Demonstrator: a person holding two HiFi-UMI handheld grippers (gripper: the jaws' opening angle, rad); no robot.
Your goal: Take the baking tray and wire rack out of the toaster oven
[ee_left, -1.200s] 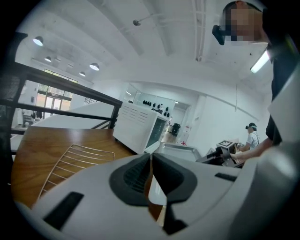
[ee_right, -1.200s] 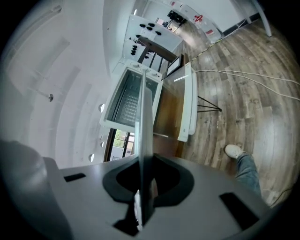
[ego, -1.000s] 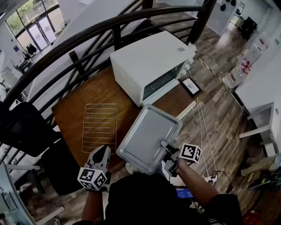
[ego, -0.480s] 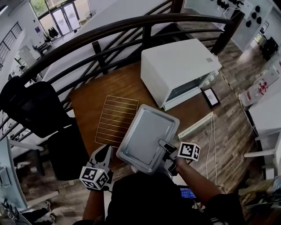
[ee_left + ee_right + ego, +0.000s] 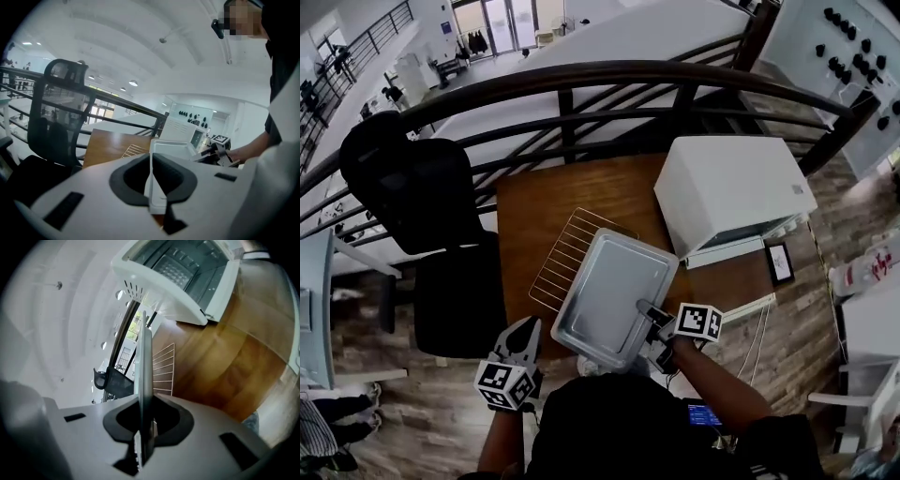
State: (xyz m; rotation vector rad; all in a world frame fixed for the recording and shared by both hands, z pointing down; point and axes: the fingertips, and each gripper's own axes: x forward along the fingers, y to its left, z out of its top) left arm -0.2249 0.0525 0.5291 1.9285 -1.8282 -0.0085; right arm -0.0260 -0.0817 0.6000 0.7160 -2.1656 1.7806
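Observation:
The grey baking tray (image 5: 614, 295) hangs over the wooden table (image 5: 534, 202), and my right gripper (image 5: 649, 314) is shut on its near rim. In the right gripper view the tray (image 5: 144, 376) shows edge-on between the jaws. The wire rack (image 5: 570, 255) lies flat on the table, with its near corner under the tray. The white toaster oven (image 5: 731, 192) stands at the table's right with its door open (image 5: 187, 277). My left gripper (image 5: 525, 330) is shut and empty, low at the left, off the table's near edge; the left gripper view shows the tray (image 5: 171, 149) ahead of it.
A black office chair (image 5: 422, 197) stands left of the table. A dark curved railing (image 5: 581, 80) runs behind the table. A small framed card (image 5: 779, 263) and a white strip (image 5: 741, 309) lie on the table in front of the oven.
The tray in my right gripper has moved left, away from the oven, and now overlaps the wire rack. My left gripper moved along with it, still shut.

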